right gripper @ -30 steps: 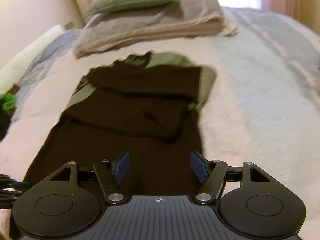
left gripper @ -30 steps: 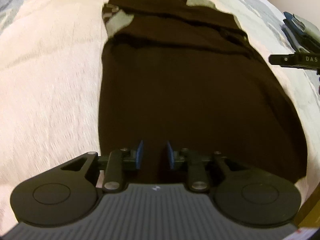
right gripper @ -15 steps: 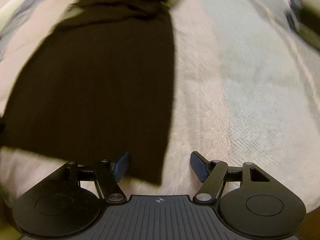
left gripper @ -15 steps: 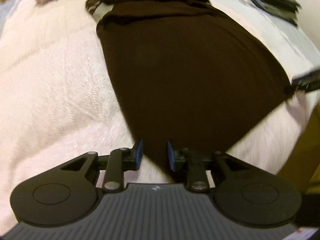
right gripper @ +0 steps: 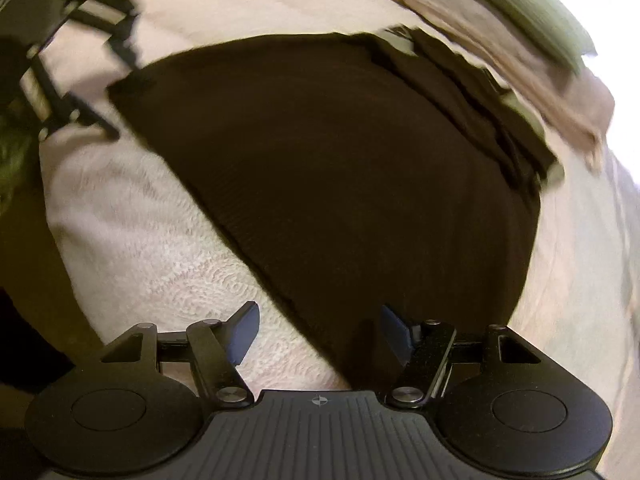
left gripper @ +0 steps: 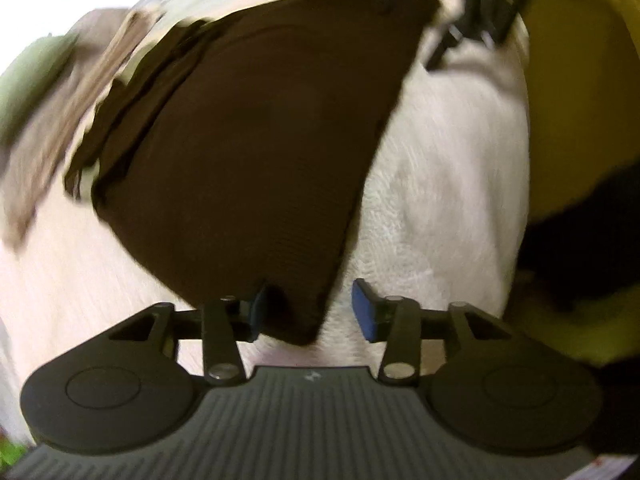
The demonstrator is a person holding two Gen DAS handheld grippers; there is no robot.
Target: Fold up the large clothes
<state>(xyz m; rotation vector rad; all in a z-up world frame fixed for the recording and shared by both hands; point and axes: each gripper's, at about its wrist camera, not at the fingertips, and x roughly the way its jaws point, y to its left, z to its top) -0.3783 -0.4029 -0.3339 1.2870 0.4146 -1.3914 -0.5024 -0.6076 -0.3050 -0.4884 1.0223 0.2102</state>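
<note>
Pale pink textured bed [right gripper: 160, 248] cover, carrying a dark brown garment [right gripper: 340, 168] spread flat, sleeves folded in at its far end. Beyond that end, folded beige blanket [right gripper: 520, 60] topped by green pillow [right gripper: 532, 8].

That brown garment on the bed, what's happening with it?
A person with a handheld gripper in each hand is folding the dark brown garment spread flat on the pale bedspread. Its top part already looks folded in. The left gripper, whose jaws have just been opening, sits over one bottom corner of the hem; the right gripper stands open over the other corner. Neither is pinching the cloth yet. Folded blankets and a green pillow lie beyond.
</note>
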